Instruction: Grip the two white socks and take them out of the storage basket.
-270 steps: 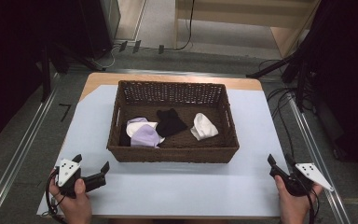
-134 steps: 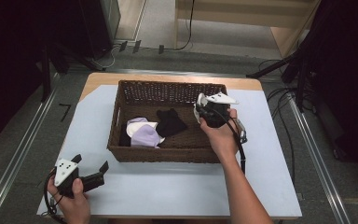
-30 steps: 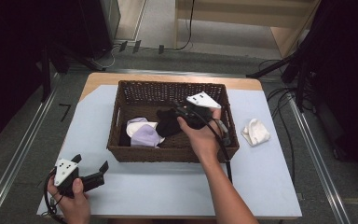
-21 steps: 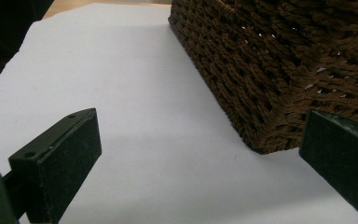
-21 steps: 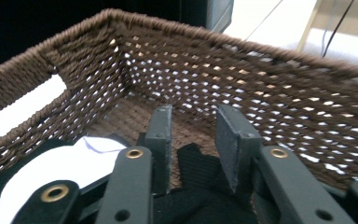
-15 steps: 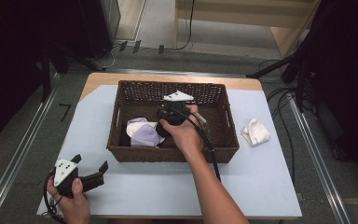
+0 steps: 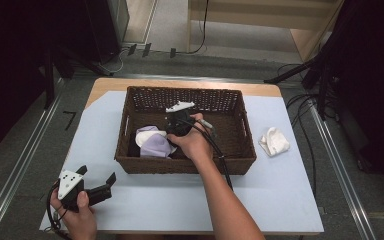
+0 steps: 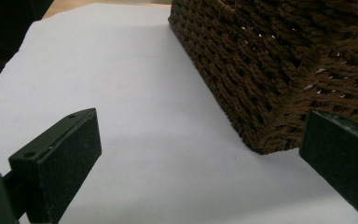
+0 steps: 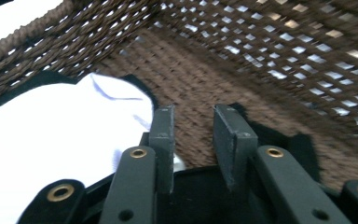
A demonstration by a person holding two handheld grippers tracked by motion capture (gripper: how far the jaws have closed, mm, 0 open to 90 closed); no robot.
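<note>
My right gripper point(image 7: 176, 121) is down inside the wicker basket point(image 7: 230, 162), its jaws drawn in to a narrow gap over a black cloth point(image 9: 279, 135) lying on the basket floor. In the right gripper view the gap between the pads shows bare weave, so I judge I am not yet holding anything. Just beside that gripper lies a white and lilac cloth point(image 7: 152, 142).

To do this pick well, I should settle the jaw tips onto a raised fold of the black cloth, not the flat weave, and keep clear of the pale cloth so it does not come up with it. I should then close fully before lifting straight up past the basket wall.

My left gripper point(image 7: 96, 190) rests on the white table cover point(image 7: 180, 200) near the basket's front left corner, jaws wide and empty.

A second ago my right gripper was farther right in the basket; it has moved leftward toward the middle. The white cloth point(image 7: 274, 141) that sat in the basket nine seconds ago now lies on the table cover right of the basket. My left gripper has not moved.
</note>
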